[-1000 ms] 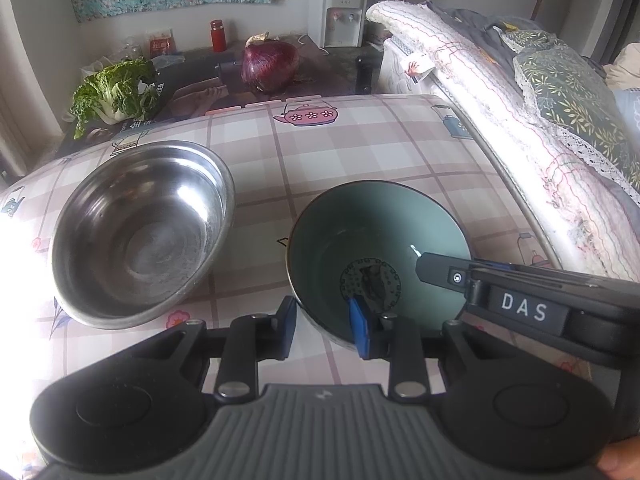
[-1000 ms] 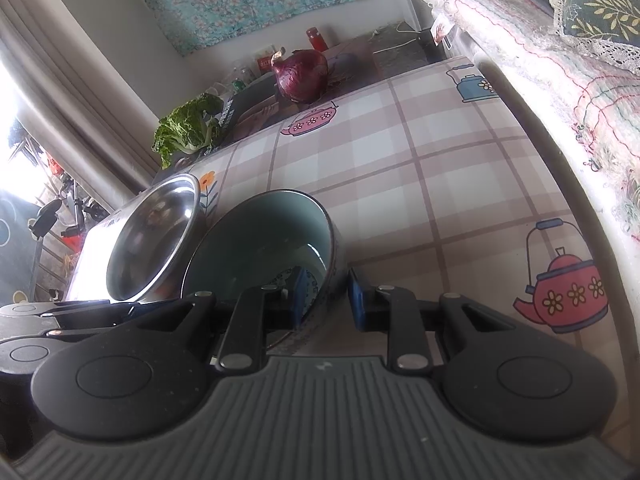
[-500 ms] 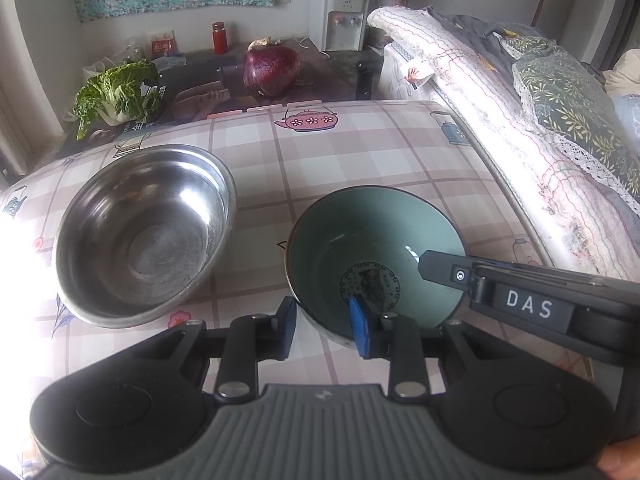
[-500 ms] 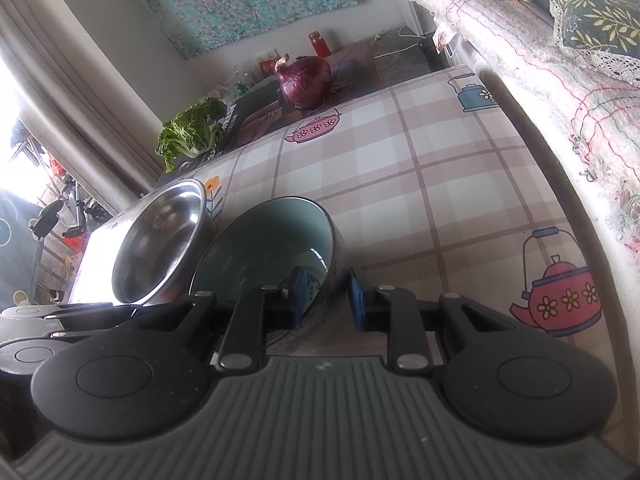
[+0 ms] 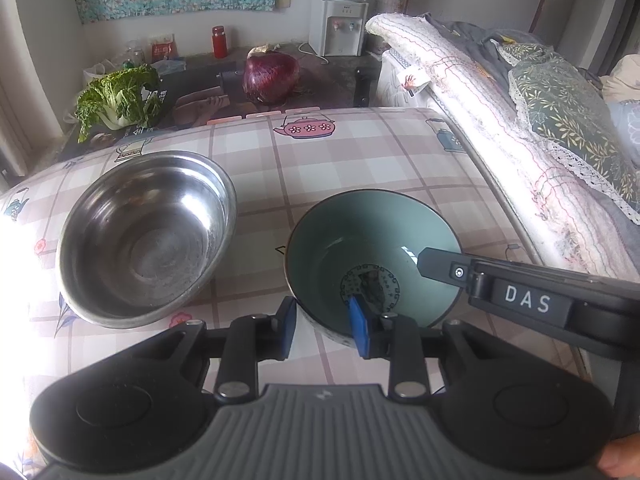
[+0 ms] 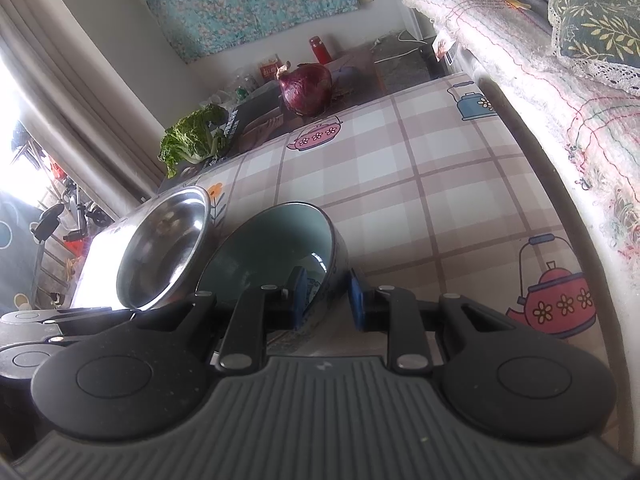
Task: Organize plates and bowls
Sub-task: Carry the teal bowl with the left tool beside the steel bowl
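The left claw (image 5: 322, 326) sits at the near rim of the green bowl (image 5: 372, 256), with 1 blue pad inside and 1 outside. A metal bowl (image 5: 146, 236) stands to its left. The right claw (image 5: 440, 268) reaches over the green bowl from the right.
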`<move>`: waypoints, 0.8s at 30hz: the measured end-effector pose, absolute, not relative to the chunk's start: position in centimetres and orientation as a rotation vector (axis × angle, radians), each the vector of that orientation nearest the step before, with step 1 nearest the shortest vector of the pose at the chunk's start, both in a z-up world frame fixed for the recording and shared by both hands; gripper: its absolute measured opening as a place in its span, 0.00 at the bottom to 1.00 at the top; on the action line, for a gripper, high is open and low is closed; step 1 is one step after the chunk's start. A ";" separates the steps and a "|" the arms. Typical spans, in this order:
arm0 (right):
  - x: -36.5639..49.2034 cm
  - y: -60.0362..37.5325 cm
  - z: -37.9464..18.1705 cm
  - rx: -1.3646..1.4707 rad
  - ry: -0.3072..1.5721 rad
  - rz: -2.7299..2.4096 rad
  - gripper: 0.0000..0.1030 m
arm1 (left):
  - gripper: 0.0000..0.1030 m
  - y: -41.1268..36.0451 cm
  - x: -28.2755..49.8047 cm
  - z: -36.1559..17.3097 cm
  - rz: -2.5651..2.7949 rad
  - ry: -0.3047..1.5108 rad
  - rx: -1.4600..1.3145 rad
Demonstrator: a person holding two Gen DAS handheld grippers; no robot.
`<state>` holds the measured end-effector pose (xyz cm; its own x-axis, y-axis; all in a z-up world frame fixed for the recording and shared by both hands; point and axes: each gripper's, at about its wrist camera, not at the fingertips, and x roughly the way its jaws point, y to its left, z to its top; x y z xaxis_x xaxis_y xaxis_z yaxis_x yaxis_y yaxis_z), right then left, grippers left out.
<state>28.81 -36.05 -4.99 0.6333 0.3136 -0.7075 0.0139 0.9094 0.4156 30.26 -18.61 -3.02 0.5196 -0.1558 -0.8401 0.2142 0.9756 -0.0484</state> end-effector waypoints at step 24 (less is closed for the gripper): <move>29.6 -35.5 -2.7 0.382 0.834 0.169 0.15 | 0.20 -16.5 29.4 -0.4 -0.305 0.927 0.003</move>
